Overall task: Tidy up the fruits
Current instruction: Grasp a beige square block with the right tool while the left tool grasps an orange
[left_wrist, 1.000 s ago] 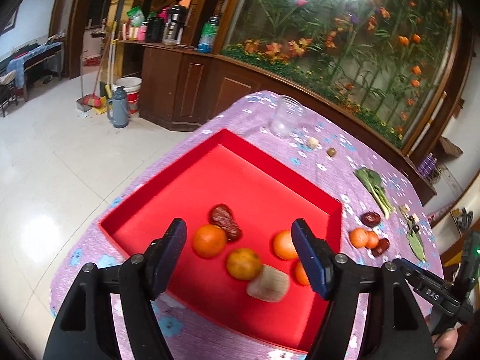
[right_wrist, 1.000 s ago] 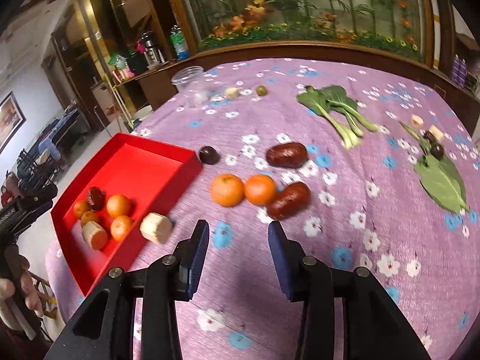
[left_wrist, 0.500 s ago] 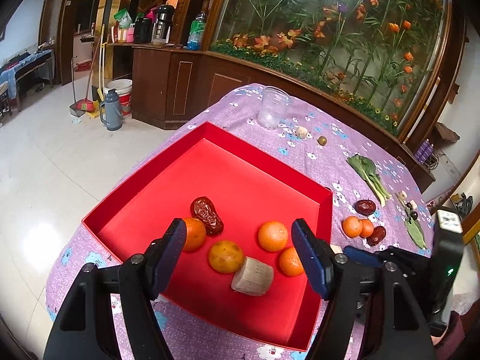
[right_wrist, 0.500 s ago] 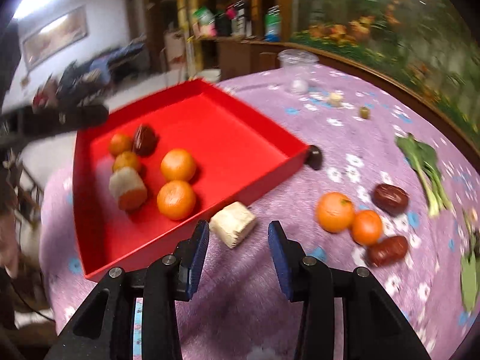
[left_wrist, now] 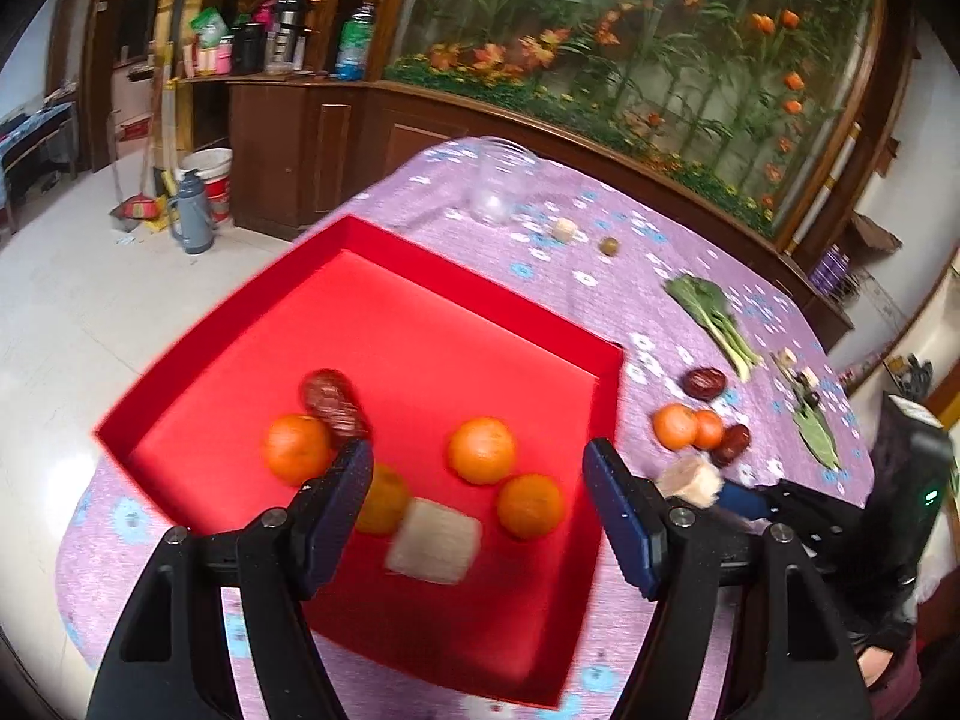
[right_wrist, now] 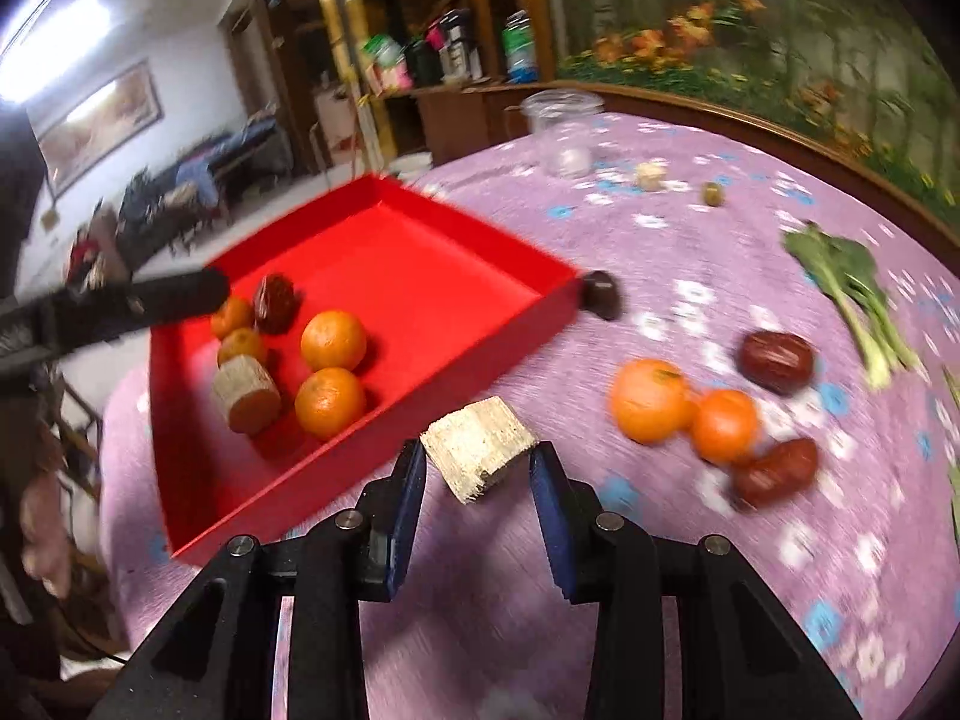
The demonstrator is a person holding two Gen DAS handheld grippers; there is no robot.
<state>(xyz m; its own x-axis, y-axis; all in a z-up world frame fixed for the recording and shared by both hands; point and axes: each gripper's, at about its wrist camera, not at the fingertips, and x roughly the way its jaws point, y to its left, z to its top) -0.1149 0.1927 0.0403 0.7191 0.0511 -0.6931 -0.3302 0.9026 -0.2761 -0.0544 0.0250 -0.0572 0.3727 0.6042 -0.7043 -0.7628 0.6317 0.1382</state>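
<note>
A red tray (left_wrist: 420,324) on the purple flowered cloth holds several oranges (left_wrist: 482,450), a red date (left_wrist: 333,399) and a pale cut chunk (left_wrist: 435,540). My left gripper (left_wrist: 477,495) is open and empty above the tray's near side. My right gripper (right_wrist: 477,474) is open, its jaws on either side of a second pale chunk (right_wrist: 480,447) lying on the cloth just outside the tray (right_wrist: 384,252); I cannot tell whether they touch it. Two oranges (right_wrist: 651,399) and two red dates (right_wrist: 774,360) lie to its right.
A clear glass jar (right_wrist: 564,132) stands at the table's far side. A green leafy vegetable (right_wrist: 852,282), a dark round fruit (right_wrist: 600,294) by the tray's corner and small bits (right_wrist: 651,174) lie on the cloth. A wooden counter runs behind the table.
My right gripper has swung left from the loose oranges and closed in around the pale chunk beside the tray. My left gripper has stayed open and shifted slightly over the tray.
</note>
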